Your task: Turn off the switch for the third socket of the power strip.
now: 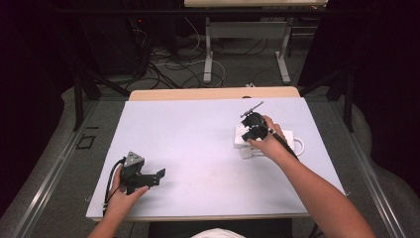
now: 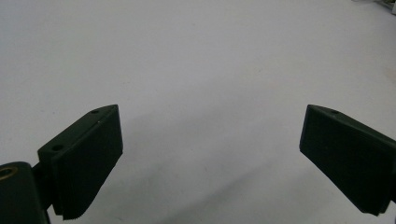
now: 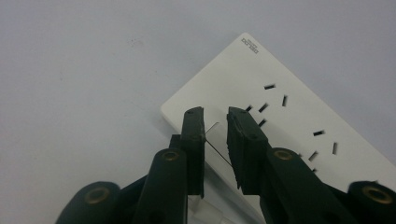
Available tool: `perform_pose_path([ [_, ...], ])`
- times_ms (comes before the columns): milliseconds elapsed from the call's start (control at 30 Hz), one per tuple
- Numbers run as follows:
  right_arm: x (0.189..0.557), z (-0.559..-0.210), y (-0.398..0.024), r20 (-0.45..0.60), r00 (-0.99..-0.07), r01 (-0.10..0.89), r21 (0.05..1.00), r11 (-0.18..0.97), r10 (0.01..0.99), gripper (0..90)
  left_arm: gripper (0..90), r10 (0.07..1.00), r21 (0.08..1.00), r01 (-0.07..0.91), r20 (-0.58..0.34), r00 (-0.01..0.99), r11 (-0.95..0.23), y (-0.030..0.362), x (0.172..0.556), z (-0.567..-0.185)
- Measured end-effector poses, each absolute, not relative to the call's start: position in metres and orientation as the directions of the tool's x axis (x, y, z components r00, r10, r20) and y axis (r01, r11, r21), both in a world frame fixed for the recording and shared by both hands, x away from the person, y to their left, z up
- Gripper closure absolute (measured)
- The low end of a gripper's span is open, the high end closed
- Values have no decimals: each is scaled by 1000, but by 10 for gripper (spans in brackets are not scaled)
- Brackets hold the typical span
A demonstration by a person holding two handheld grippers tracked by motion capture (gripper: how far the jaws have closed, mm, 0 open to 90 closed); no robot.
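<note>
Cables trail across the floor beyond the pale desk. On its right side lies a white power strip, small corner print unreadable. Over its end, the right gripper has jaws nearly closed around a small white plug. Well left of it, the left gripper rests wide open, empty.

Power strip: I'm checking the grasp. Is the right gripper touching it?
Cannot tell. In the right gripper view the right gripper hangs, jaws close together, over the power strip, but no contact or gap shows plainly.
</note>
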State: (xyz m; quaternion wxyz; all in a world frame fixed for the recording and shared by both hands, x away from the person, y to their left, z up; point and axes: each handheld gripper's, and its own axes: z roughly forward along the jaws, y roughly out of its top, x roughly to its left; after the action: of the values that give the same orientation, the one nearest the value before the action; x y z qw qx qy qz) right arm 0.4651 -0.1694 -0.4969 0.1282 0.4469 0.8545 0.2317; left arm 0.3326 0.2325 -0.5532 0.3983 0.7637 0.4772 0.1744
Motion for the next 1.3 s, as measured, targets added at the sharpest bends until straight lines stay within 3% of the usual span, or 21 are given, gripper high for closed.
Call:
perform_pose_path([
  [233,467,-500,-166,1,-507,753,486,443,862,843,62,864,775,584,-105,493,-240,233,333,-553],
  [700,472,-507,-159,20,-480,773,482,412,877,886,63,865,775,582,-96,493,-246,233,333,-553],
  [1300,473,-510,-160,17,-459,790,465,400,888,895,64,864,777,582,-102,493,-241,233,333,-553],
])
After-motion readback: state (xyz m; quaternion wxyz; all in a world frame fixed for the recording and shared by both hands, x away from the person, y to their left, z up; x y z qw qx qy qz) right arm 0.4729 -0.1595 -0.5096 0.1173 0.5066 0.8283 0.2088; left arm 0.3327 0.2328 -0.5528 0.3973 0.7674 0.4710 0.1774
